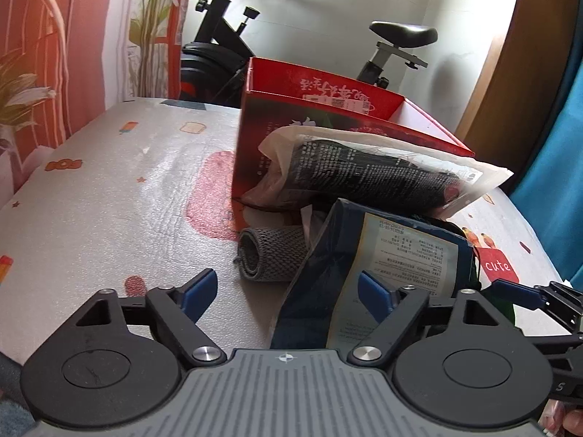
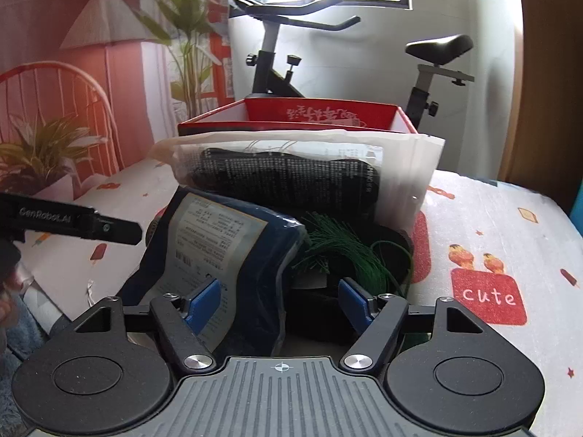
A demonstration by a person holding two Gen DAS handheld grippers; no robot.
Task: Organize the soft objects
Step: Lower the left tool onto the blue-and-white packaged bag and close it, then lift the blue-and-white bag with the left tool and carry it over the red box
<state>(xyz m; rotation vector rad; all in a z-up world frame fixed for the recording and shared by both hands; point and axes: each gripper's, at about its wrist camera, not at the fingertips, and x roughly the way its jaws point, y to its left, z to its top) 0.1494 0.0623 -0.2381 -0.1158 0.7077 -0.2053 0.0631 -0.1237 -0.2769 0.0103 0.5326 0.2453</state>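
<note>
Two grippers face a small heap of soft goods on a table with a white printed cover.

Left gripper: jaws partly open, blue pads well apart. Its right pad lies against the label face of a dark blue packet; whether it presses cannot be told. The left pad stands clear over the cover, touching nothing. The packet's edge sits between the jaws, but nothing is clamped.

Right gripper: jaws partly open as well. The same dark blue packet reaches in from the left side, its lower part overlapping the left pad. The right pad sits in front of a bundle of green cord, contact unclear. No grip is evident.

Heap, back to front:
- red cardboard box, open at the top, standing on the table
- clear bag with a black item, leaning across the box's front
- dark blue packet, tilted, propped on the pile just below the bag
- rolled grey knit piece, lying on the cover at the box's foot, beside the packet
- green cord, loose, right of the packet in the right wrist view

An exercise bike stands behind the table. One arm of the left gripper shows at the left edge of the right wrist view, near the packet.
</note>
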